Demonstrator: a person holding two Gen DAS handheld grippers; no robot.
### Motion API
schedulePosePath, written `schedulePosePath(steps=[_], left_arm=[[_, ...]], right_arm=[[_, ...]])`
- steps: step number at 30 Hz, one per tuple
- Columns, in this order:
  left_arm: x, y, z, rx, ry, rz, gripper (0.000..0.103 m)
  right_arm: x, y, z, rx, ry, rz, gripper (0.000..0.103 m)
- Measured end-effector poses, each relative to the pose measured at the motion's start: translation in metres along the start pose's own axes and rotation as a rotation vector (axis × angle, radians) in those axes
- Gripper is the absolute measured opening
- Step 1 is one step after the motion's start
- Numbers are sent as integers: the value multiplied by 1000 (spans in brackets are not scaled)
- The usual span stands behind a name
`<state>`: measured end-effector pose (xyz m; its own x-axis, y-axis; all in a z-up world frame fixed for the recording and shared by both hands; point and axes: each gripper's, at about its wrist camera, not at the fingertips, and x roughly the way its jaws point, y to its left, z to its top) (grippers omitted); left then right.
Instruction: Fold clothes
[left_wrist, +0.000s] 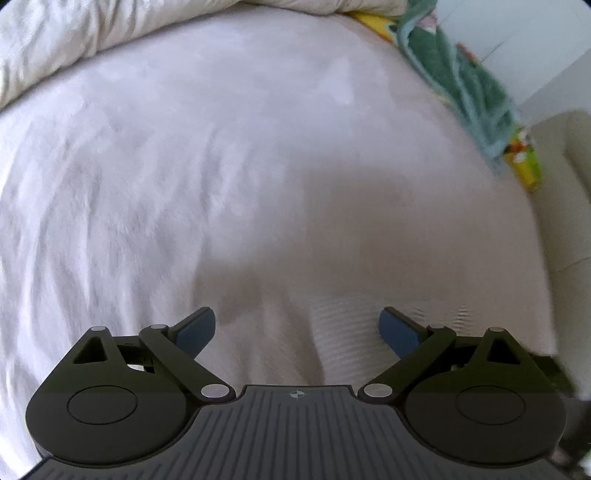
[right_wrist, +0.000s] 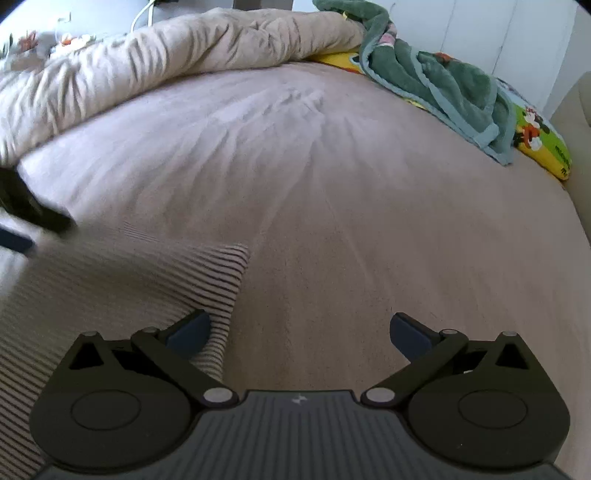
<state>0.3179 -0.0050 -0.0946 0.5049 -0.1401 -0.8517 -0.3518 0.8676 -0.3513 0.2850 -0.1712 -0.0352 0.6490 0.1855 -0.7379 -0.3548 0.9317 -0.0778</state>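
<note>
A striped garment in thin dark and pale lines lies flat on the bed at the lower left of the right wrist view, its corner near the middle. My right gripper hangs open just above it, left finger over the striped edge, right finger over bare sheet. At the left edge of that view the other gripper shows as a blurred dark shape over the garment. In the left wrist view my left gripper is open, and a faint striped patch of the garment lies between its fingers, blurred.
A pale sheet covers the bed. A rumpled cream duvet is bunched along the far side. A green towel lies over a colourful cartoon cushion at the far right. A cream upholstered edge borders the bed on the right.
</note>
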Motion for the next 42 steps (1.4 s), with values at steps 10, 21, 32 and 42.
schedulePosePath(steps=[10,21,32,42], left_arm=[[-11,-2,-10,-23,6,-49,99],[-5,-17,-106,-78,240,-400,98],[-22,-33,-101,-16,200,-389,96],[-18,-18,-87,-45,171,-348,96]], right_arm=[[46,16,10,-107,67,-99,103],[12,-41,12,276,137,222,103],[22,-41,-42,781,336,623,101],[0,-50,-41,670,260,492,96]])
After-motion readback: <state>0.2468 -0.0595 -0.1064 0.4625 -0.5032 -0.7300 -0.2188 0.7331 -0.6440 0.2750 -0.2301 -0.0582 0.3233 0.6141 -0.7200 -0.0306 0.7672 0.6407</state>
